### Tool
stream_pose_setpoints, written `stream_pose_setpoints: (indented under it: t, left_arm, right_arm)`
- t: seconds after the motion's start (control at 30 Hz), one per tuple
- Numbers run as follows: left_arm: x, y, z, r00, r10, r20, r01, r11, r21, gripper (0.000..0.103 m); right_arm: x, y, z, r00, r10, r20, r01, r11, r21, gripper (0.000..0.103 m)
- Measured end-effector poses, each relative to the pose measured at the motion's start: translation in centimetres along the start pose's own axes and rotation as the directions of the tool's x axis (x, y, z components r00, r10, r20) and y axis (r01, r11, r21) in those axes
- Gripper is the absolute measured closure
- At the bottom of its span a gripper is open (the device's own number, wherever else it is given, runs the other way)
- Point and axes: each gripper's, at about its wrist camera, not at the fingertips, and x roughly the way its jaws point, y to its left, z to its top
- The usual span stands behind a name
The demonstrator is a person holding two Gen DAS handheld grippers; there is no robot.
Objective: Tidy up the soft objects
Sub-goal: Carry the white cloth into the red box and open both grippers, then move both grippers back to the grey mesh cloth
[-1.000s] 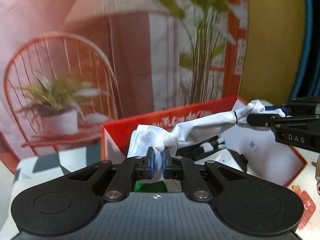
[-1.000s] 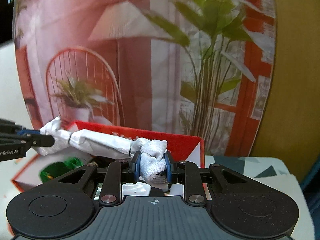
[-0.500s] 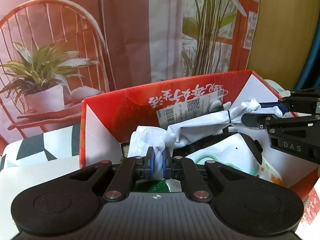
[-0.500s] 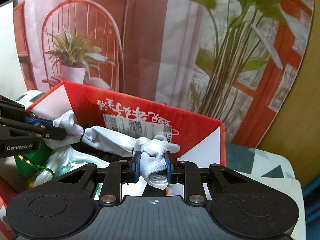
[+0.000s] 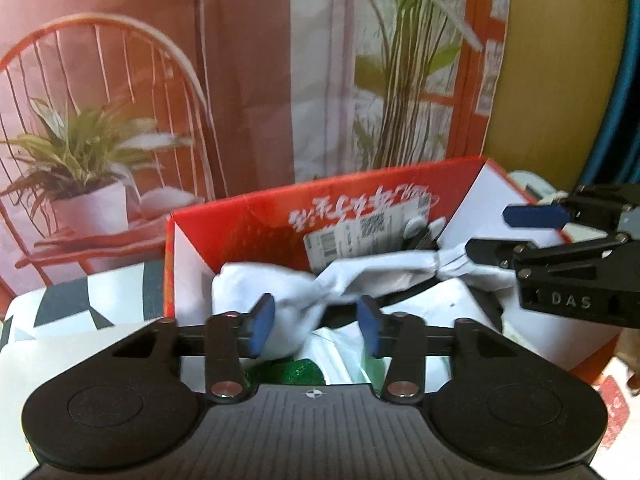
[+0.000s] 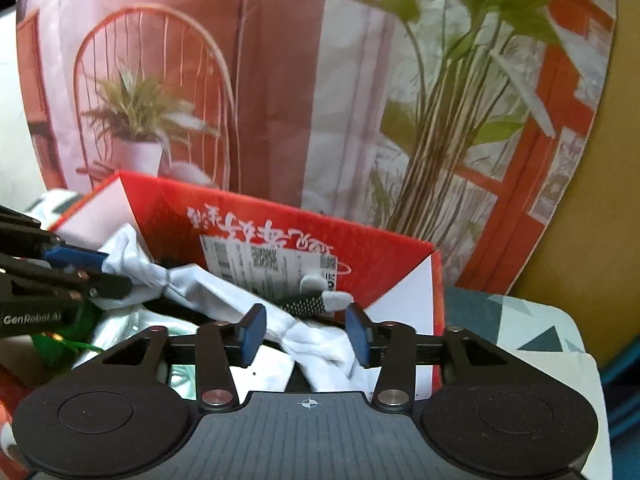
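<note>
- The white cloth bundle [image 5: 372,276], twisted and tied near one end, lies across the open red cardboard box [image 5: 256,220], on top of bags already inside.
- The left gripper [image 5: 316,328] has its fingers spread, released; the cloth sits loosely between them.
- The right gripper [image 6: 305,334] is likewise spread, gripping nothing.
- Risk: a fold may snag on a blue pad [image 6: 251,334] as it pulls back, dragging the cloth out.
- Risk: the bundle rides high and could slide over the box wall onto the patterned worktop [image 6: 540,332].

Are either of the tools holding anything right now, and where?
Nothing is held. Left tool and right tool are both open; the white cloth lies in the red box.
</note>
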Motion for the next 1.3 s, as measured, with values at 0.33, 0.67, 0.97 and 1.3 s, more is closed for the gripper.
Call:
stream_pose_setpoints:
  t: [0.33, 0.67, 0.97, 1.3]
  left_arm:
    - [-7.3, 1.3, -2.8, 0.988, -0.013, 0.153, 0.026, 0.996, -0.085, 0.048]
    - [-11.7, 3.3, -10.4, 0.981, 0.006, 0.195, 0.042, 0.969, -0.245, 0.048]
    - [-10.0, 2.1, -14.4, 0.991, -0.021, 0.133, 0.06, 0.955, -0.292, 0.048]
    - [-6.7, 0.3, -17.4, 0.996, -0.047, 0.08, 0.071, 0.942, -0.329, 0.048]
  right_arm:
    - [-5.9, -1.0, -1.9, 0.977, 0.087, 0.197, -0.106, 0.99, 0.089, 0.055]
    - [-12.9, -2.4, -7.9, 0.913, 0.006, 0.409, -0.071, 0.987, 0.145, 0.048]
    - [-15.2, -4.0, -14.7, 0.911, -0.111, 0.398, 0.026, 0.977, 0.212, 0.048]
    - [-11.3, -3.8, -20.4, 0.976, -0.123, 0.181, 0.07, 0.96, 0.271, 0.047]
